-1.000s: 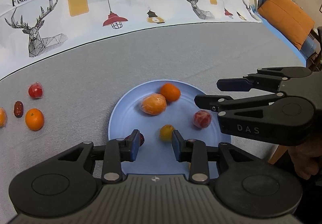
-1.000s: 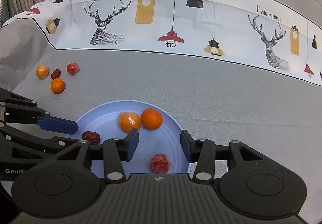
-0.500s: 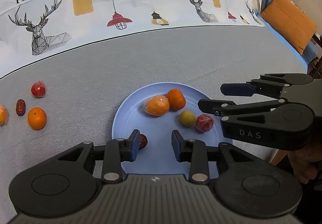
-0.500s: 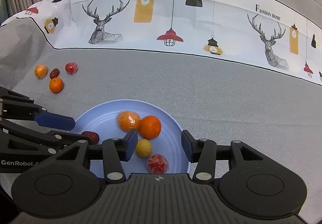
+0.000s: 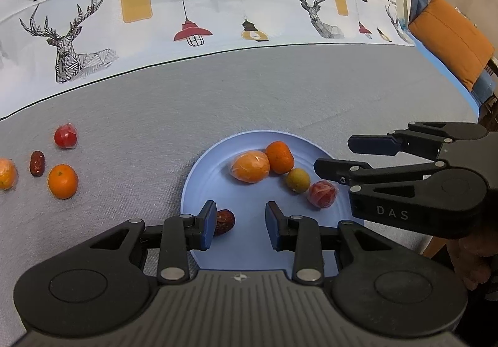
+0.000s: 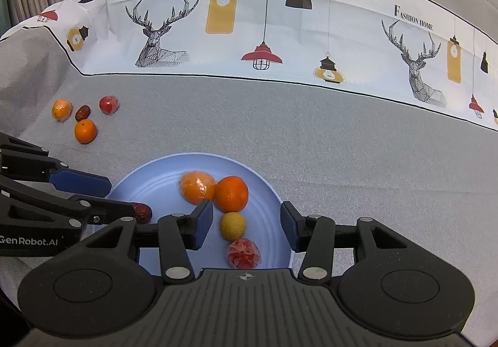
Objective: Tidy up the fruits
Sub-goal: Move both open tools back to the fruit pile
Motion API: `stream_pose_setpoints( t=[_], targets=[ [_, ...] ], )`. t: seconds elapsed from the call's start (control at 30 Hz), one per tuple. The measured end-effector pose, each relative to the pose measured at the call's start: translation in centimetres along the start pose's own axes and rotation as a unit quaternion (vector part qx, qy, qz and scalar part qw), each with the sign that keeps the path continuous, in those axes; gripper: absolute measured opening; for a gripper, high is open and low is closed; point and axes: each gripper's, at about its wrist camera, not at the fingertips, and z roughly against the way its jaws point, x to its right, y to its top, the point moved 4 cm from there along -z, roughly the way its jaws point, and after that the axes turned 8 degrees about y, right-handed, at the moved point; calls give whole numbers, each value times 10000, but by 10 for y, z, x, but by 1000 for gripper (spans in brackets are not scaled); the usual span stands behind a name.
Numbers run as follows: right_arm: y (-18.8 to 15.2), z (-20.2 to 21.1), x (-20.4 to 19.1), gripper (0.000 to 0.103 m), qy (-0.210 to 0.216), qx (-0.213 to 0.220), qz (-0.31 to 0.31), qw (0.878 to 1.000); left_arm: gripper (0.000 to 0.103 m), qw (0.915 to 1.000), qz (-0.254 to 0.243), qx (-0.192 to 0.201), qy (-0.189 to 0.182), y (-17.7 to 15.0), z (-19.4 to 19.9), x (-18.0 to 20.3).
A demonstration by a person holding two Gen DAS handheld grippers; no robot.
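Left wrist view: 5 fruits on plate [image 5: 199, 188], 4 fruits [image 5: 62, 180] left on surface [image 5: 140, 129]; both tongs [image 5: 239, 225] apart, empty.

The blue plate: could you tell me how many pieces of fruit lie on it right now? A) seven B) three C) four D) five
D: the blue plate holds a wrapped orange, a bare orange, a small yellow fruit, a wrapped red fruit and a date.

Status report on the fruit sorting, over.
Left claw and right claw open, empty, over the plate. Five fruits on it, four on the cloth. Nothing in the way.
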Motion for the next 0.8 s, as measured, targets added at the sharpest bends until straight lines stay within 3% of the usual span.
stream_pose_setpoints(
  t=[0.13, 0.4, 0.6, 0.7, 0.8],
  targets=[
    [1, 0, 0, 50, 4, 25, -7, 10000, 38, 9995, 189, 143, 214, 4, 5, -10],
    [8, 3, -3, 50, 24, 161, -125, 9998, 21, 9913, 902, 561, 775, 22, 31, -50],
    [18, 3, -10, 49, 49, 353, -231, 9991, 21, 9740, 1829, 785, 1085, 70, 63, -112],
    [21, 1, -17, 48, 60, 422, -283, 9987, 21, 9679, 1858, 1067, 1311, 89, 69, -142],
    [25, 0, -28, 43, 97, 502, -259, 9984, 21, 9621, 1664, 1232, 1777, 73, 57, -164]
  ],
)
